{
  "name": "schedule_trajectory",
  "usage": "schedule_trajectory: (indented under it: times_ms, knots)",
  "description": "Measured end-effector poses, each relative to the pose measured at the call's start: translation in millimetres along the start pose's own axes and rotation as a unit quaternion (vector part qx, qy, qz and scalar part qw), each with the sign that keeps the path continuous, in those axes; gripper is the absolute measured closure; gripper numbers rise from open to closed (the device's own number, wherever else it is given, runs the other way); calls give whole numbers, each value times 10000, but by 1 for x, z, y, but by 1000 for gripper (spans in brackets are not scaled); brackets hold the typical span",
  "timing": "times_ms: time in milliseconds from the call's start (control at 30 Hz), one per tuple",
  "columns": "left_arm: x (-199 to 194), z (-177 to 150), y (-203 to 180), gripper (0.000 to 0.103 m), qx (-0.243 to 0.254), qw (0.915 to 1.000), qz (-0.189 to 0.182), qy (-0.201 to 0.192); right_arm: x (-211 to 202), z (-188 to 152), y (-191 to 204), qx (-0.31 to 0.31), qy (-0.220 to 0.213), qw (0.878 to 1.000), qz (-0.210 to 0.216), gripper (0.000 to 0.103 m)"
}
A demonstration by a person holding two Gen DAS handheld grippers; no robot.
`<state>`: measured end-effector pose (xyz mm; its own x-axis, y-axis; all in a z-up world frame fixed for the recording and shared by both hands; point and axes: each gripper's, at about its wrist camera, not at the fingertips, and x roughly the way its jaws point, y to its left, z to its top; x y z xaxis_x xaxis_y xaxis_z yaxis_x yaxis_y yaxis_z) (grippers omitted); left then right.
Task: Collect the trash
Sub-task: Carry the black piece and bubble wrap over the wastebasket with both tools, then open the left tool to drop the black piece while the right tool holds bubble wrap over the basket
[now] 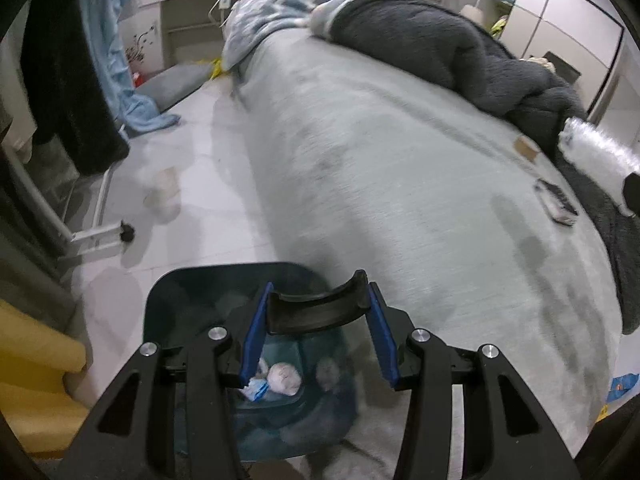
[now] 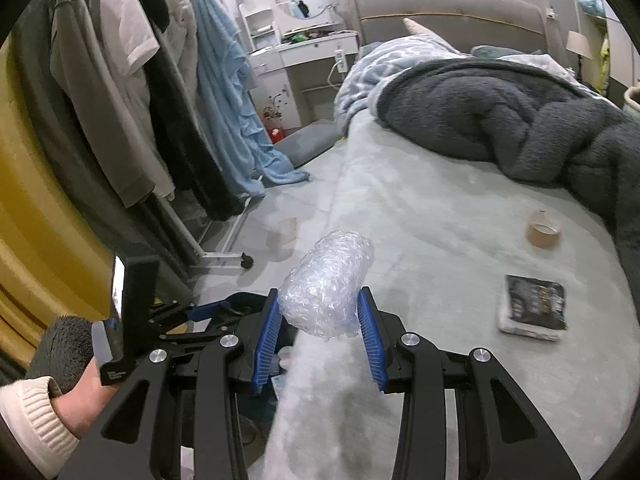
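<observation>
My left gripper (image 1: 318, 300) is shut on a black curved plastic piece (image 1: 316, 310), held across its blue pads just above a dark blue bin (image 1: 180, 276) on the floor beside the bed. Crumpled tissues (image 1: 284, 378) lie in the bin. My right gripper (image 2: 318, 300) is shut on a roll of clear bubble wrap (image 2: 328, 272) above the bed's edge; the same bubble wrap (image 1: 592, 152) shows at the far right of the left wrist view. On the pale green sheet lie a brown tape roll (image 2: 542, 234) and a black packet (image 2: 534, 306).
A dark grey blanket (image 2: 520, 120) is heaped at the head of the bed. A clothes rack with hanging garments (image 2: 120, 100) and its wheeled foot (image 1: 127, 234) stand left of the bin. A clear cup (image 1: 162, 192) sits on the floor. A sleeved hand (image 2: 80, 400) is at lower left.
</observation>
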<state>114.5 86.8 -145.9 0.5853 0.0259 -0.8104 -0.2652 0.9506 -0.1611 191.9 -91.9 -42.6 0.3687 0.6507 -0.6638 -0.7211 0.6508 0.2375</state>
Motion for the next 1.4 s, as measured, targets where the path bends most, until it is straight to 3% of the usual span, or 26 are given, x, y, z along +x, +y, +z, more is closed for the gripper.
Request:
schedule_trajectory:
  times_ms: [300, 533, 900, 1000, 1400]
  knots:
    - [16, -14, 33, 53, -155, 9982, 276, 506, 33, 4, 34, -258, 259, 9991, 230, 63]
    - [25, -21, 56, 53, -307, 9949, 289, 914, 67, 6, 69, -536, 521, 9963, 427, 63]
    - [39, -38, 101, 48, -898, 9833, 168, 1573, 123, -3, 90, -707, 1041, 9907, 523, 64]
    - [36, -39, 111, 34, -1035, 9821, 109, 1568, 137, -9, 88, -722, 1206, 9889, 485, 64]
    - [-5, -27, 135, 21, -1127, 9886, 66, 999, 184, -29, 94, -694, 1802, 9805, 354, 64]
